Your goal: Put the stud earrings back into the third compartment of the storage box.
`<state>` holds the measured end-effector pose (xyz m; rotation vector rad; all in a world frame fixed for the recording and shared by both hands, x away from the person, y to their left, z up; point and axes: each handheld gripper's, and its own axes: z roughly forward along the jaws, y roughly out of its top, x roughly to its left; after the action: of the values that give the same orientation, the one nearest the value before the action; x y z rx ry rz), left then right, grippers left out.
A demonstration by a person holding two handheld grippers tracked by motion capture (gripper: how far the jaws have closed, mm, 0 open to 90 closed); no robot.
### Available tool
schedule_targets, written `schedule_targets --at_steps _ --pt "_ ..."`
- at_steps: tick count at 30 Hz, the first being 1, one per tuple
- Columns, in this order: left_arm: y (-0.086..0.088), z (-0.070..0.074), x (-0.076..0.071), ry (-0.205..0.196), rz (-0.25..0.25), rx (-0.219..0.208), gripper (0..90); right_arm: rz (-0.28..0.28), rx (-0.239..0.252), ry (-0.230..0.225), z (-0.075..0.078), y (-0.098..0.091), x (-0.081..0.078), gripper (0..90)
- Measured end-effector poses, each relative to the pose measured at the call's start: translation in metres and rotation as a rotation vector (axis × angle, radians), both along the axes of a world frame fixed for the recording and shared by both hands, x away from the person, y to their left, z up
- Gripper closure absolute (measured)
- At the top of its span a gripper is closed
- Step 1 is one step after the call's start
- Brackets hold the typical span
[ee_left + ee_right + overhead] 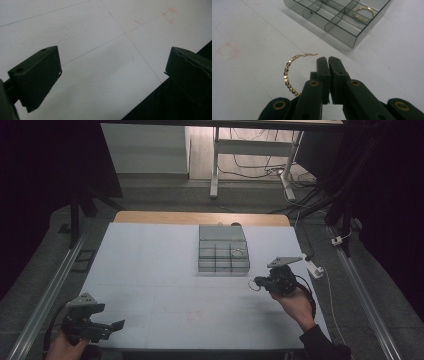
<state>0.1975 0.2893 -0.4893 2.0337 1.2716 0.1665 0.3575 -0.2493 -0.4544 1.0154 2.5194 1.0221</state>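
- Right gripper (328, 58): jaws pressed together, pinching a gold hoop earring (288, 75). In the high view the same gripper (257, 281) sits toward the table's right, in the person's right hand (295, 302), just in front of the box.
- Gold hoop earring: a beaded ring with a thin wire clasp (310, 54) at its top, next to the jaw tips. The hoop bulges out to the left of the jaws in the right gripper view, and its lower arc disappears behind the gripper body. It hangs clear above the table; in the high view it shows as a small loop (254, 285) at the gripper's left end. Whether it is tilted cannot be judged.
- Smoked clear box (352, 37): divided into compartments, lying flat on the table ahead of the right gripper, its near corner pointing toward the jaws. In the high view it (200, 265) stands at mid-table with a lidded or raised section at the far end.
- Second gold hoop (364, 13): lying flat in a compartment on the box's right side; visible also in the high view (238, 253).
- Left gripper (112, 65): jaws spread wide, nothing between them, over the table's near edge. In the high view it (117, 325) is at the near left corner, pointing right.
- White table (150, 270): faint ruled lines and a small red square mark (170, 15).
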Motion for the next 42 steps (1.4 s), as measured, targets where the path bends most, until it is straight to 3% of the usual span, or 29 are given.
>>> schedule_targets --at_steps 21,29,42 --pt "0.0 0.0 0.001 0.006 0.003 -0.004 0.4 -0.013 0.038 -0.064 0.014 0.022 0.022 87.1" --pt "0.001 0.0 0.001 0.005 0.004 -0.006 0.4 -0.023 0.035 -0.074 0.014 0.033 0.039 87.1" --pt "0.0 0.0 0.0 -0.012 0.003 -0.003 0.3 -0.088 0.01 -0.075 0.006 0.04 0.072 87.1"
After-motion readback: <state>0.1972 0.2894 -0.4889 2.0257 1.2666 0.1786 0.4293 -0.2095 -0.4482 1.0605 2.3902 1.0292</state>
